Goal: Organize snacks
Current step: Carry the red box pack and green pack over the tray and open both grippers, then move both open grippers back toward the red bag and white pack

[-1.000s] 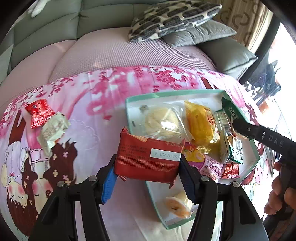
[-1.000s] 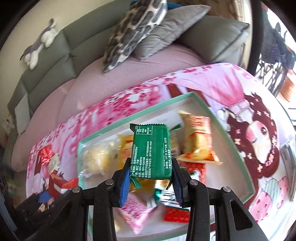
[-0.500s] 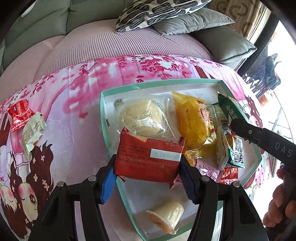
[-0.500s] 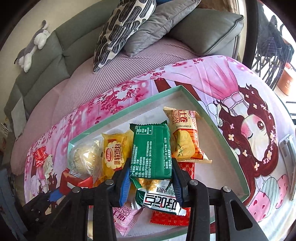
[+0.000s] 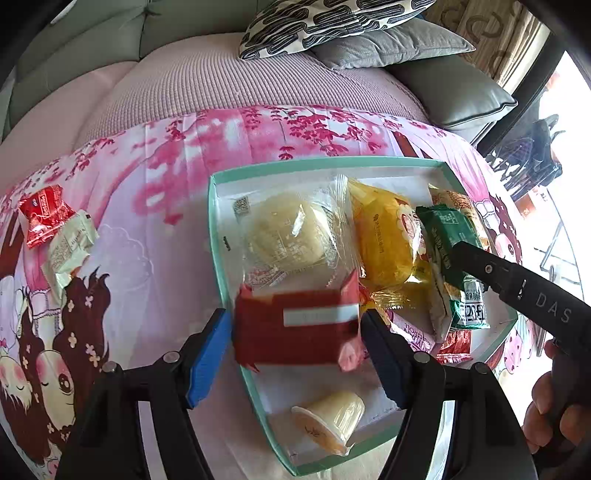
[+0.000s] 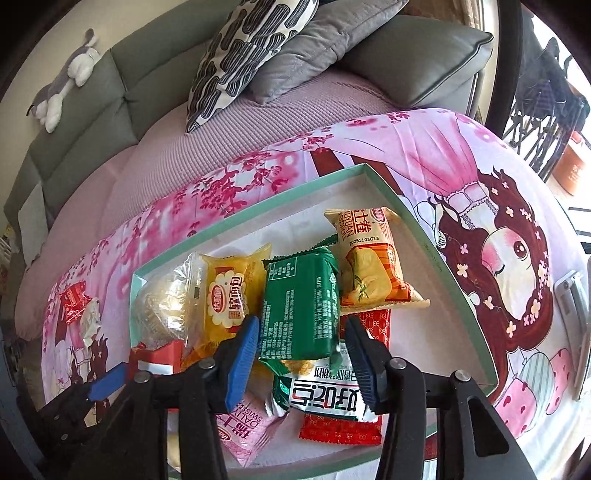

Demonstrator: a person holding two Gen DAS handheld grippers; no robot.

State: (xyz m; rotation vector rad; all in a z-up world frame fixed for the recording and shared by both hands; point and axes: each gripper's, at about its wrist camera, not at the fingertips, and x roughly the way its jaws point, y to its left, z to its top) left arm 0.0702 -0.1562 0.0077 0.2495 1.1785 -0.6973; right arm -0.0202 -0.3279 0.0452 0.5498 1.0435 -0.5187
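Both grippers have let go since a second ago: the left gripper (image 5: 295,343) had its blue pads pressed on the red wafer pack (image 5: 295,328) and the right gripper (image 6: 299,350) was clamped on the green packet (image 6: 301,306); their jaws have just been opening, and now each pack sits between spread pads with a gap on either side. Taking the mint-green tray (image 5: 214,236) as the landmark: nearest its front edge a small jelly cup (image 5: 328,417) lies on its side on the white floor. Above it the red wafer pack, blurred, hangs over the tray's left rim. In the right wrist view a pink Swiss-roll pack (image 6: 243,428) and a flat red sachet (image 6: 343,428) lie at the tray's near side, with a green-and-white pack (image 6: 325,391) on top of them and the green packet resting on that. Further in, side by side, lie a clear-wrapped round cake (image 5: 288,232), a yellow soft-bread pack (image 5: 388,243) and an orange roll pack (image 6: 373,266). Left of the tray, well apart on the pink cartoon blanket (image 5: 155,240), a red candy wrapper (image 5: 42,214) touches a cream wrapper (image 5: 70,247). Beyond the tray are the lilac couch cover (image 5: 221,81), a patterned cushion (image 5: 332,18) on grey cushions (image 5: 391,48), and a plush toy (image 6: 66,77) on the sofa back.
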